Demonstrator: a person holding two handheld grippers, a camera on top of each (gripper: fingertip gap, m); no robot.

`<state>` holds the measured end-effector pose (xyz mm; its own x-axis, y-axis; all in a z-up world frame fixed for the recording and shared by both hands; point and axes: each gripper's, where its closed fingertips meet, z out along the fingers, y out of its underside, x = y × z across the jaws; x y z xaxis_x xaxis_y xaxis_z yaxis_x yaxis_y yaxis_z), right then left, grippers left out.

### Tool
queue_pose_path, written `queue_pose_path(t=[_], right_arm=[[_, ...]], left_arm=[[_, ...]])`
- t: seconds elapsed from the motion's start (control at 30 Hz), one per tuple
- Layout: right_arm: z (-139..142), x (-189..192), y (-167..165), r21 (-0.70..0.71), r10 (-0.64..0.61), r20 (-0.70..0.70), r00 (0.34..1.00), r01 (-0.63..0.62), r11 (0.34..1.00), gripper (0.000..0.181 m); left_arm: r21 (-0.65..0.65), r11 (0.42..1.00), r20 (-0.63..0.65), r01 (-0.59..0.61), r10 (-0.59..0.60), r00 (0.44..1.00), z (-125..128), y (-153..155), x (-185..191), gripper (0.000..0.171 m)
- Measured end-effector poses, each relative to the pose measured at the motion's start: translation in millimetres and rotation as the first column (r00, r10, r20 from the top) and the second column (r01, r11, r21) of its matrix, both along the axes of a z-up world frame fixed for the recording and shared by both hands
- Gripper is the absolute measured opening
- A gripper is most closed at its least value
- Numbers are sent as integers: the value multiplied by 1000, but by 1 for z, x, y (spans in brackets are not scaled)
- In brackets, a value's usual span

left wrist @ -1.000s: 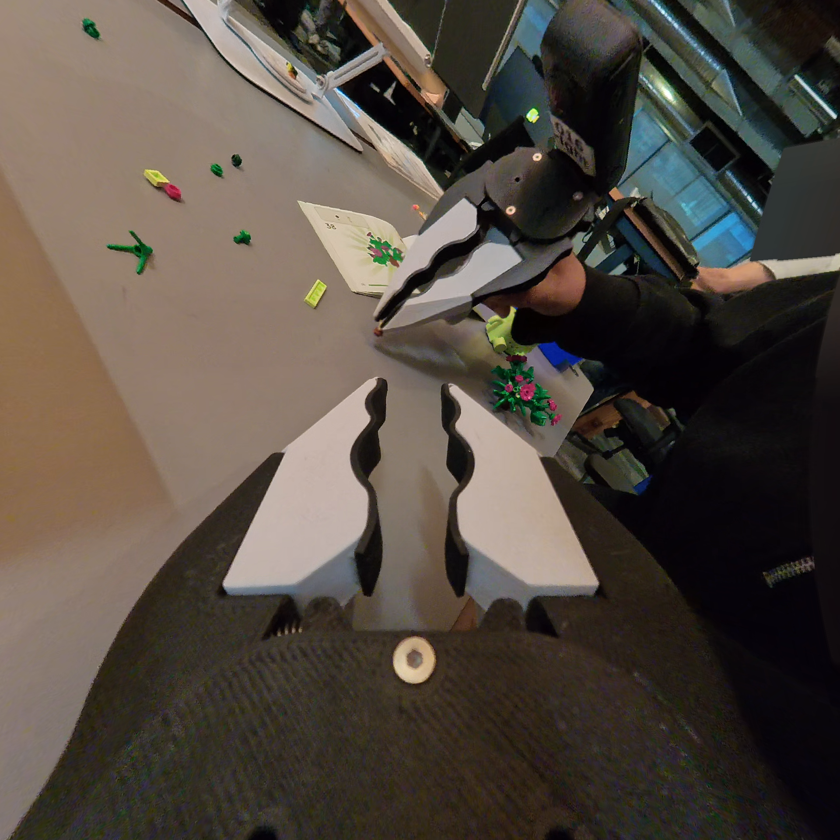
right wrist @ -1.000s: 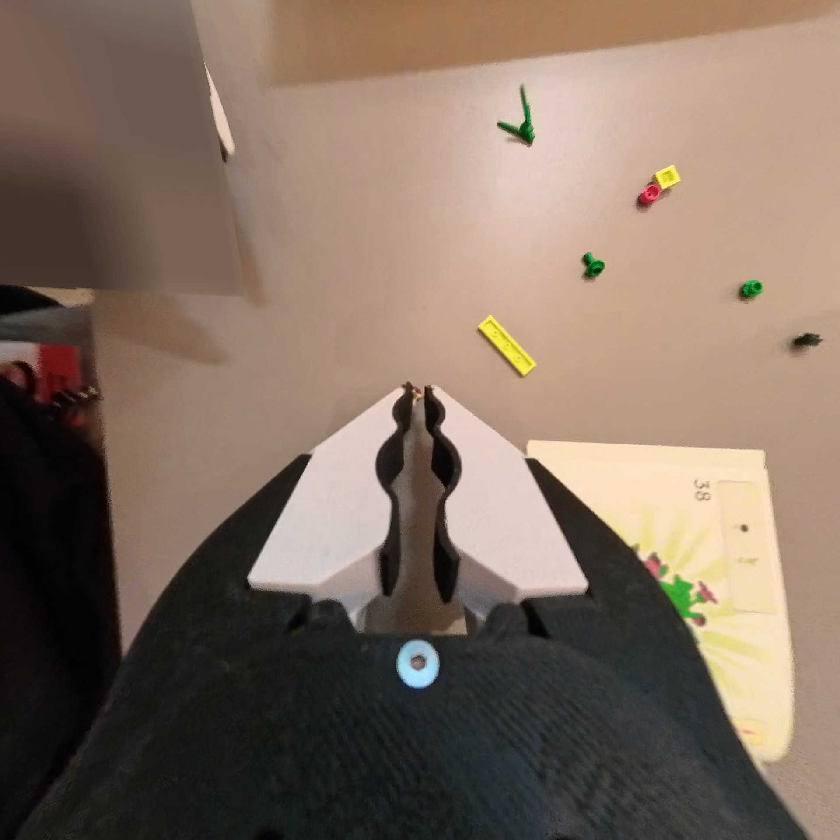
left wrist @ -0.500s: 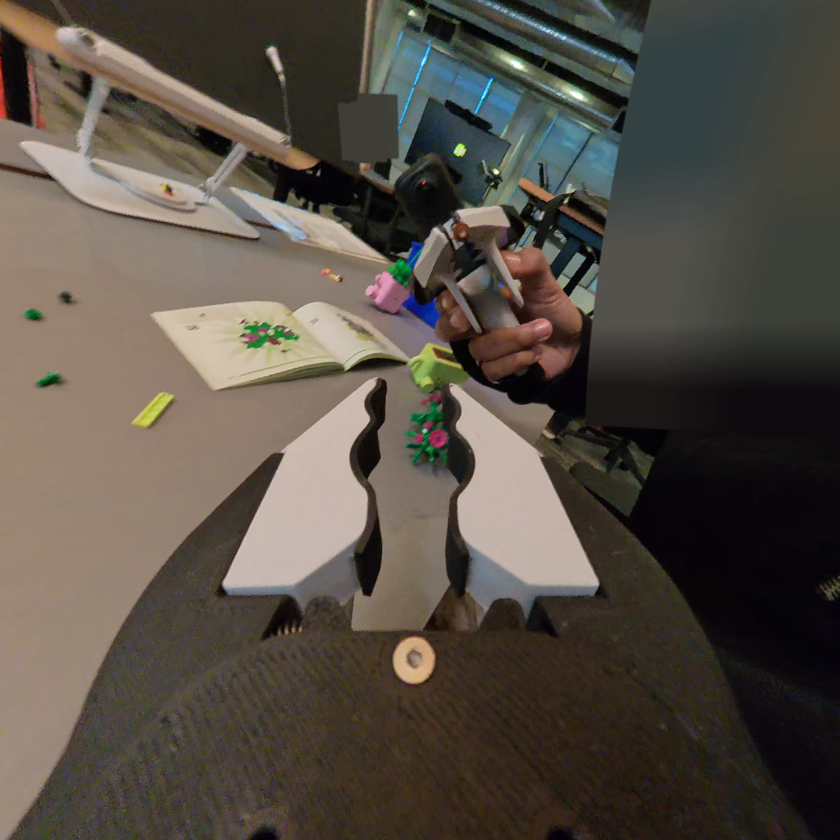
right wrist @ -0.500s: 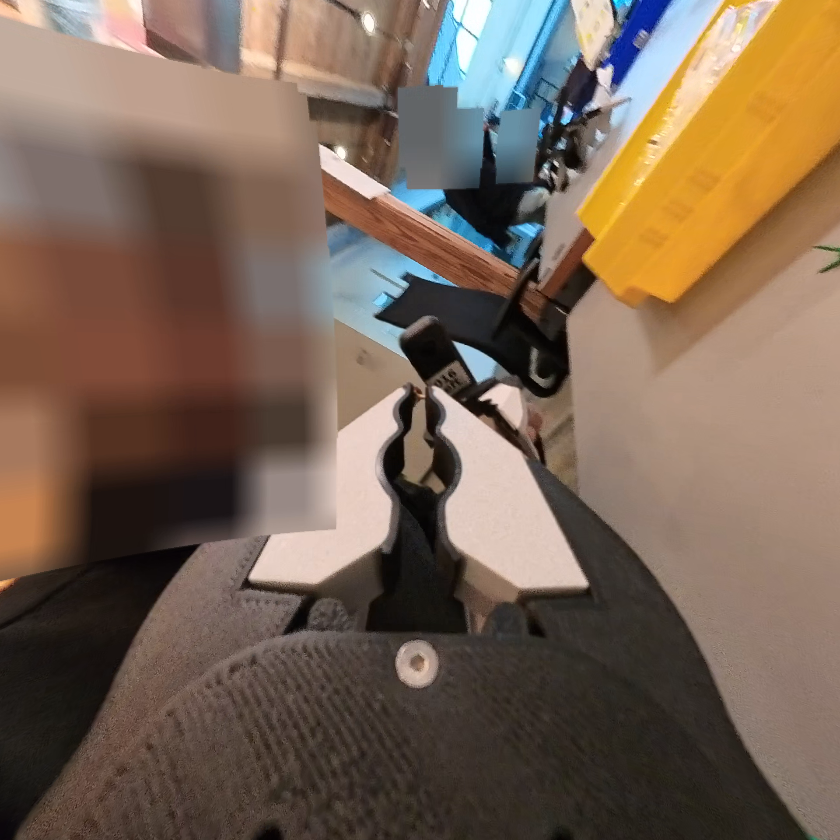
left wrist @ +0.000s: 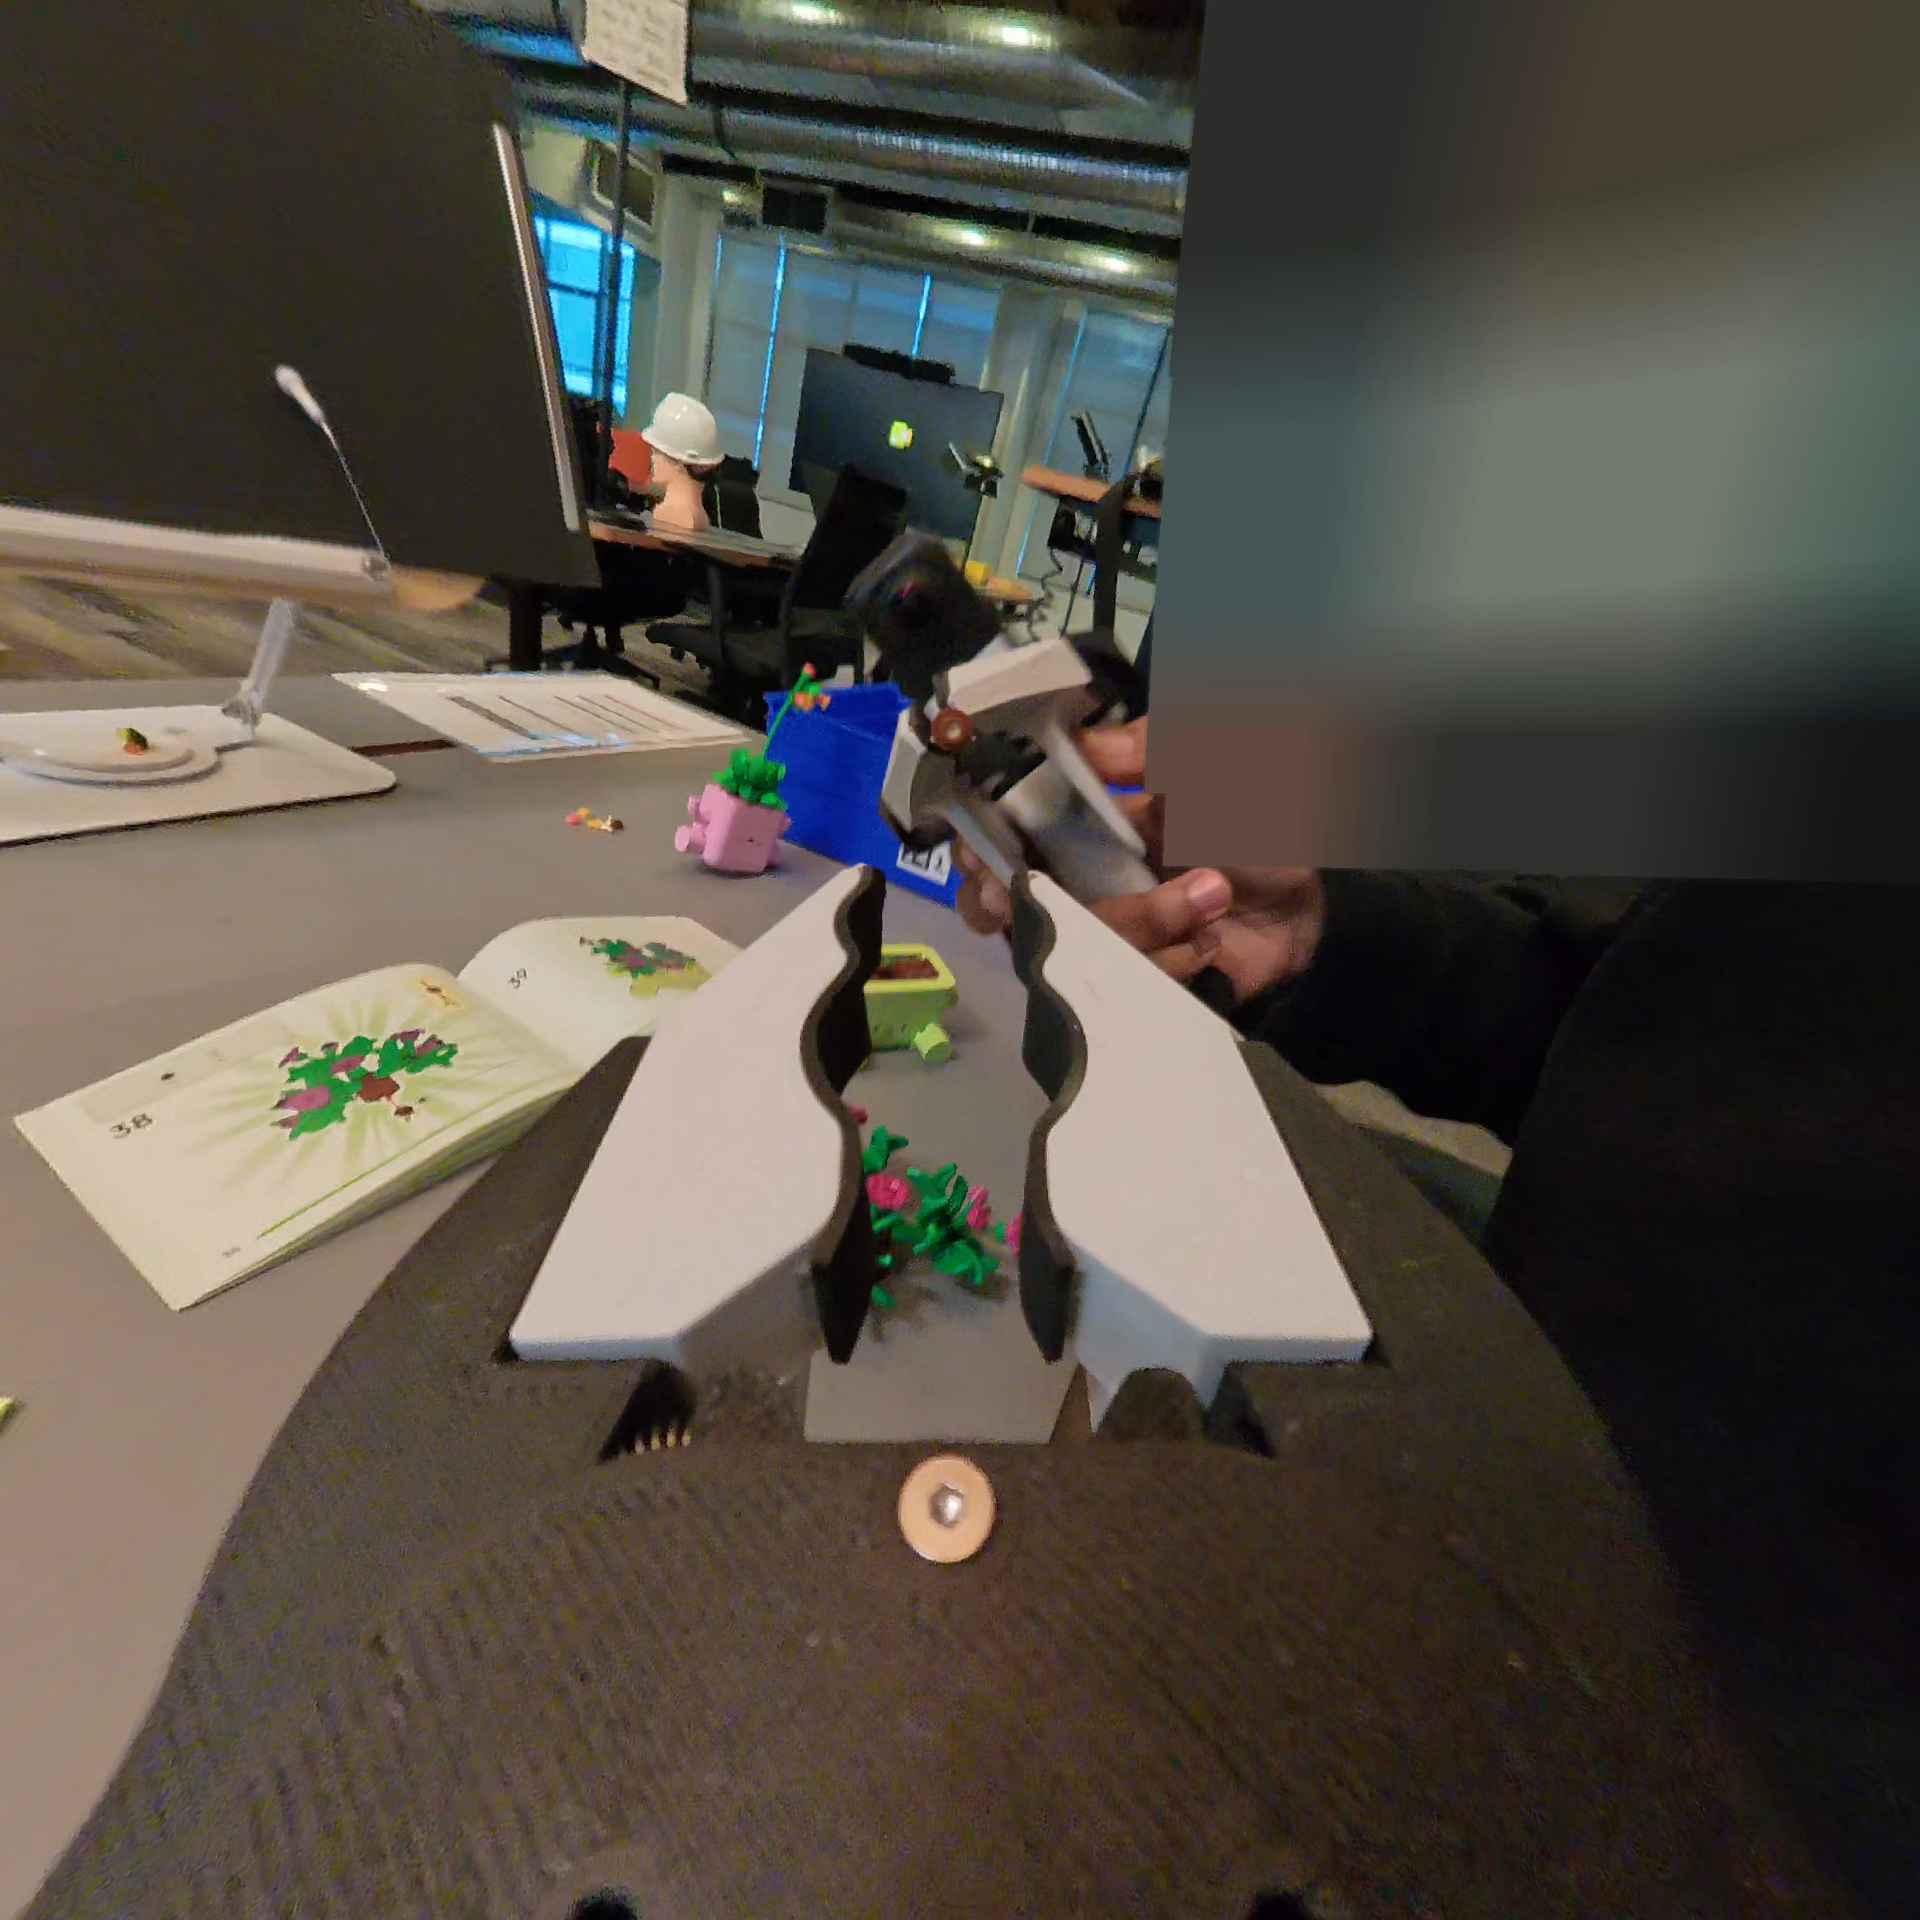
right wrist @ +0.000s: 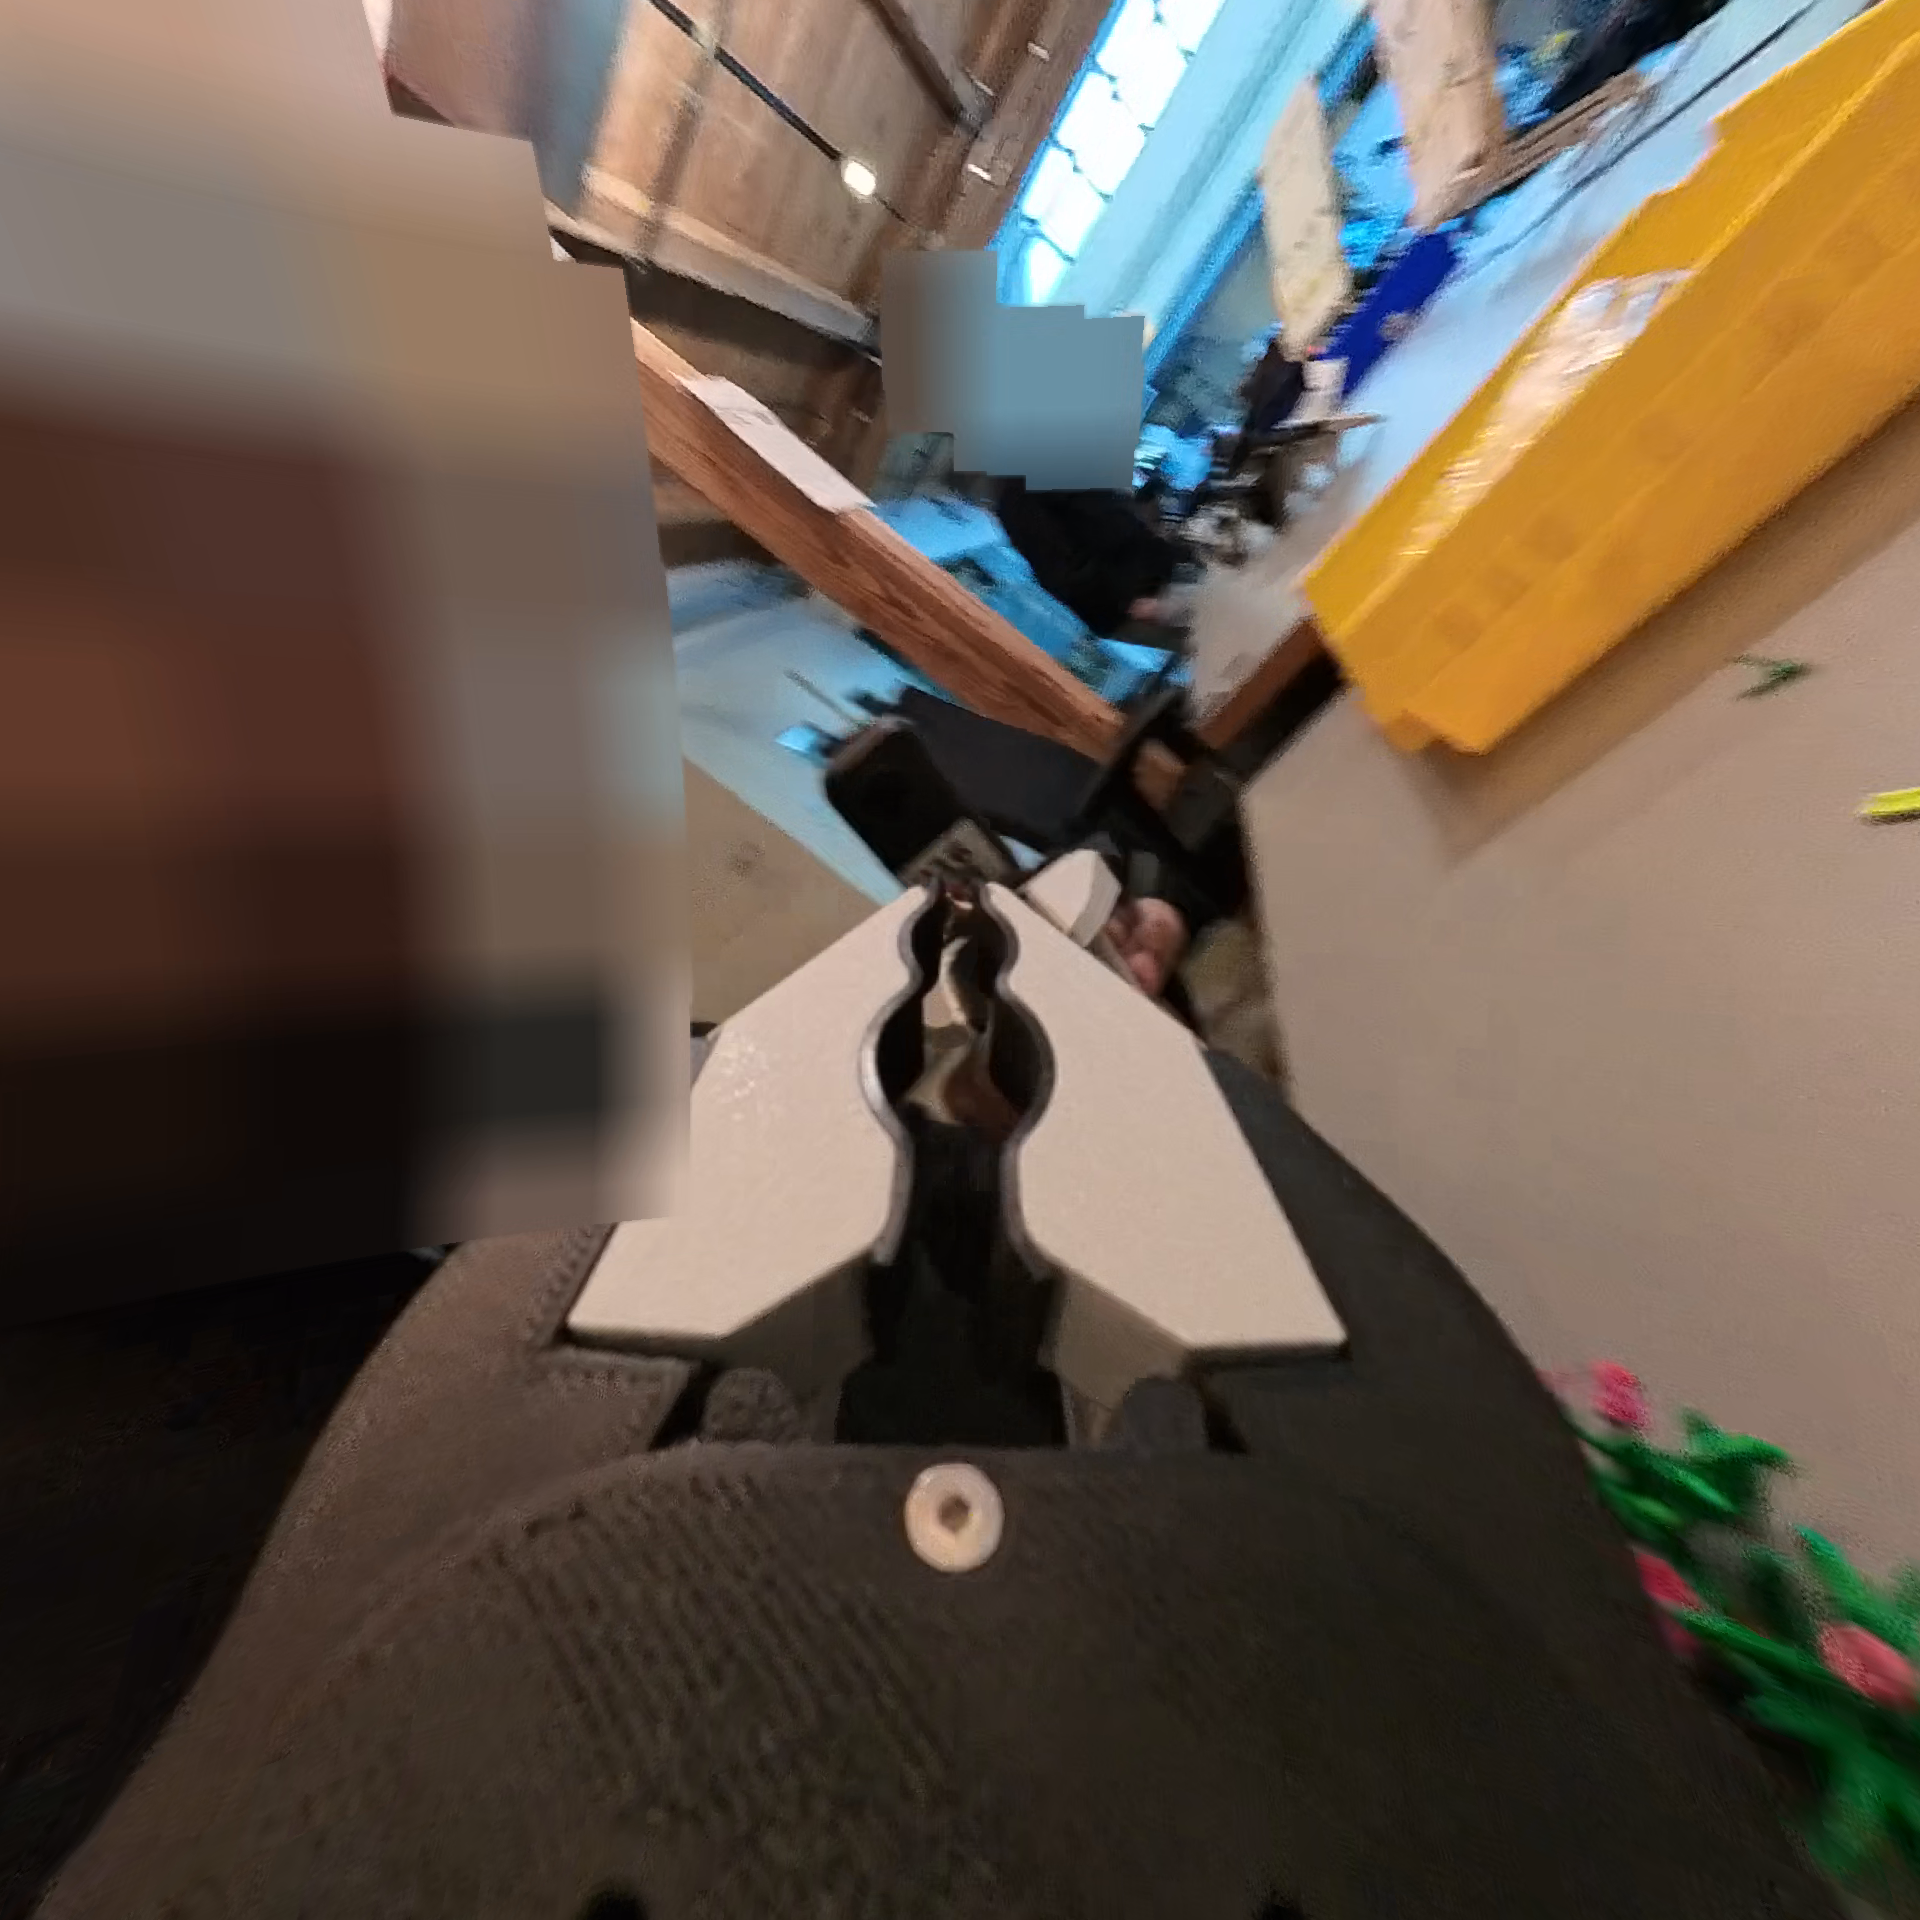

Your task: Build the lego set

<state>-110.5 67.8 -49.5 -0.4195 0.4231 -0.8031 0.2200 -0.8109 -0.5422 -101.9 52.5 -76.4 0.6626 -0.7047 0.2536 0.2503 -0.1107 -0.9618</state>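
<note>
Between the left claw [left wrist: 943, 894] fingers lies a green-and-pink lego plant [left wrist: 928, 1205].

An open-plan office or lab workspace. A grey table [left wrist: 312, 894] holds an open instruction booklet [left wrist: 343, 1081] and printed sheets [left wrist: 540, 712]. Behind it stand black office chairs [left wrist: 831, 582], wooden-topped desks [left wrist: 686, 540] and a large dark monitor [left wrist: 894, 426]. Tall windows [left wrist: 748, 343], exposed ceiling ducts [left wrist: 883, 94] and strip lights run overhead. The right wrist view shows a yellow storage bin [right wrist: 1621, 416] on the table.
</note>
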Motion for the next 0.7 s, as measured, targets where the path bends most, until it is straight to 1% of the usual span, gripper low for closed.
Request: queue_pose_path(t=[0.03, 0.07, 0.1, 0.13, 0.2, 0.27, 0.3, 0.37, 0.47, 0.53, 0.6, 0.63, 0.67, 0.7], right_arm=[[-9, 0, 0, 98, -49, 40, 998, 45, 994, 3], [-18, -1, 2, 207, -113, 72, 991, 96, 974, 3], [-26, 0, 6, 317, -183, 90, 979, 146, 937, 3], [-32, 0, 10, 421, -250, 94, 964, 189, 887, 3], [-42, 0, 18, 595, -365, 71, 928, 254, 762, 4], [-53, -2, 19, 705, -418, 29, 908, 278, 652, 4], [-60, -4, 18, 741, -433, 6, 902, 287, 607, 4], [-71, -6, 16, 777, -457, -47, 888, 320, 542, 4], [-78, -7, 12, 815, -476, -153, 866, 383, 435, 4], [-83, -2, 8, 850, -465, -200, 862, 389, 355, 3], [-88, 3, 10, 891, -465, -223, 857, 373, 259, 3], [-89, 6, 10, 901, -461, -234, 856, 370, 228, 3], [-89, 7, 11, 903, -459, -241, 855, 370, 216, 3], [-90, 9, 13, 901, -461, -243, 854, 374, 219, 3]], left_arm=[[-10, 1000, -23, -5, 5, 1000, -11, 2, 2, 22], [-23, 1000, -45, -11, 10, 999, -22, 4, 3, 22], [-38, 999, -62, -16, 13, 998, -32, 5, 4, 22], [-55, 998, -72, -17, 13, 997, -41, 5, 4, 22], [-81, 997, -67, -7, 2, 998, -50, 6, 4, 22], [-95, 995, -31, -2, -1, 1000, -49, 9, 2, 22], [-99, 995, -11, -2, 1, 1000, -49, 10, 0, 22], [-114, 993, 16, -11, 13, 1000, -51, 13, -5, 22], [-142, 990, 39, -17, 23, 999, -59, 16, -10, 22], [-159, 987, 62, -9, 19, 998, -63, 18, -13, 22], [-171, 985, 82, 3, 12, 997, -66, 20, -13, 22], [-176, 984, 91, 12, 4, 996, -67, 21, -13, 22], [-182, 983, 98, 24, -6, 995, -69, 22, -12, 22], [-188, 982, 103, 36, -17, 995, -70, 22, -11, 22]])
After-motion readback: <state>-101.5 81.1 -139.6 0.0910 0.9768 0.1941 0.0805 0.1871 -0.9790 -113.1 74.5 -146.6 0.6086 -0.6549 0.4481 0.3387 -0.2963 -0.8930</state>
